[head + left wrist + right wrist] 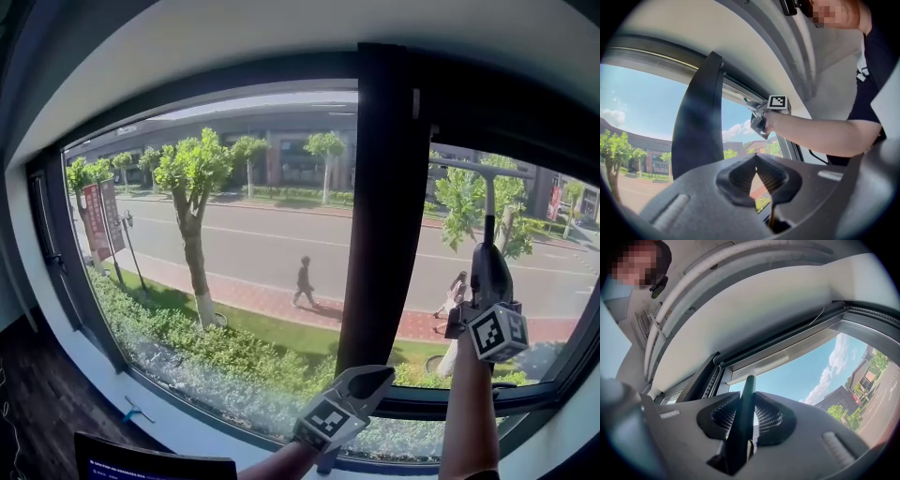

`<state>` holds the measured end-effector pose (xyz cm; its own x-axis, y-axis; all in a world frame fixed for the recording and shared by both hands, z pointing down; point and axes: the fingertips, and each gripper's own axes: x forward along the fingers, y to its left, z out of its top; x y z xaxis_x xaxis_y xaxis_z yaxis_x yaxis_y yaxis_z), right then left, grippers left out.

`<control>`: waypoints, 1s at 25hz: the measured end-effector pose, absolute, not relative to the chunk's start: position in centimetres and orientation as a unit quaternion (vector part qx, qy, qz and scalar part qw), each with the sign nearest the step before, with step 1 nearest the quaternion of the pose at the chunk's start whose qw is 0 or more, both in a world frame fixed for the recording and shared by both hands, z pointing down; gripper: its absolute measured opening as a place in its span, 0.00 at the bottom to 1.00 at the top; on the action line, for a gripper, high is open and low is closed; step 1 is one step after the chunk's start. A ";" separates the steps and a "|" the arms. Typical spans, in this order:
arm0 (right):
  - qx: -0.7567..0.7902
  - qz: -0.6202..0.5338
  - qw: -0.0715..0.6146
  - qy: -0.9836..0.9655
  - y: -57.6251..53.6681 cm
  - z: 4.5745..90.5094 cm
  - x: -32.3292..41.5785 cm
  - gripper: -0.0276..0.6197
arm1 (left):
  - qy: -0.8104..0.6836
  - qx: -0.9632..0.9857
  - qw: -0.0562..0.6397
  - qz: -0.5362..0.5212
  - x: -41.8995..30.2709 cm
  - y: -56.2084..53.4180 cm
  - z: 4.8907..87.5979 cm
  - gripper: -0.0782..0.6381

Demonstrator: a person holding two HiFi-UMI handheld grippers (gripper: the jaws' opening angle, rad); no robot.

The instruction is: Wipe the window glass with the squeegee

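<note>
2 grippers show in the head view, both raised before a wide window whose dark upright post (389,206) splits the window glass (234,234) into 2 panes. The right gripper (487,253) is held high in front of the right-hand pane, its marker cube (497,333) facing the camera and the person's forearm (469,412) reaching up from below. Its jaws are clamped on the squeegee (488,211): in the right gripper view the dark handle (745,404) stands upright between the 2 ribbed pads (766,416), pinched from both sides. The handle rises to a horizontal blade (469,167), which lies across the right pane close under the top of the frame; whether its edge presses on the glass cannot be made out. The left gripper (370,380) sits lower, near the foot of the post and above the pale sill (187,422). Its jaws are pressed together at the tips with nothing between them, only a sliver of daylight showing below the point where they meet in the left gripper view (756,161). That view also catches the right gripper across the post, up by the frame. Outside lie a road (262,244), a row of trees (192,178), a hedge (169,328) and 2 walkers on the brick path. A dark screen (150,464) sits at the bottom left.
</note>
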<state>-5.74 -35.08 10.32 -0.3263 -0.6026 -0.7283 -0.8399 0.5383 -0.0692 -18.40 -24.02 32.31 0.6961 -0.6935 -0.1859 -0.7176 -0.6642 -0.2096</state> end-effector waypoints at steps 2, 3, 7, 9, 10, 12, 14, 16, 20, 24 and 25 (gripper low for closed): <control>-0.464 0.161 0.358 0.794 -34.9 11.0 -5.5 0.20 | 0.387 -0.911 0.133 0.045 -18.4 -23.9 32.5 0.11; -0.469 0.160 0.355 0.792 -34.8 11.4 -5.4 0.20 | 0.387 -0.912 0.131 0.045 -18.4 -23.8 32.7 0.11; -0.480 0.158 0.345 0.791 -34.5 12.6 -5.3 0.20 | 0.387 -0.913 0.124 0.038 -18.4 -23.6 33.3 0.11; -0.480 0.157 0.342 0.793 -34.5 13.2 -5.2 0.20 | 0.386 -0.914 0.123 0.037 -18.3 -23.4 33.5 0.11; -0.480 0.156 0.341 0.793 -34.5 13.4 -5.2 0.20 | 0.385 -0.914 0.122 0.036 -18.2 -23.4 33.6 0.11; -0.481 0.154 0.337 0.794 -34.5 13.8 -5.2 0.20 | 0.383 -0.915 0.119 0.037 -17.9 -23.3 33.7 0.11; -0.484 0.154 0.333 0.795 -34.3 14.2 -5.2 0.20 | 0.383 -0.916 0.117 0.037 -17.8 -23.1 33.9 0.11; -0.488 0.154 0.328 0.794 -34.1 14.6 -5.2 0.20 | 0.382 -0.916 0.114 0.037 -17.7 -22.9 34.1 0.11; -0.500 0.162 0.313 0.791 -34.1 15.3 -5.1 0.19 | 0.383 -0.916 0.111 0.035 -17.6 -22.7 34.4 0.11; -0.508 0.169 0.304 0.788 -34.0 16.0 -5.1 0.19 | 0.384 -0.916 0.109 0.033 -17.6 -22.5 34.8 0.11; -0.509 0.169 0.303 0.788 -34.0 16.2 -5.1 0.19 | 0.384 -0.916 0.108 0.033 -17.7 -22.5 34.9 0.11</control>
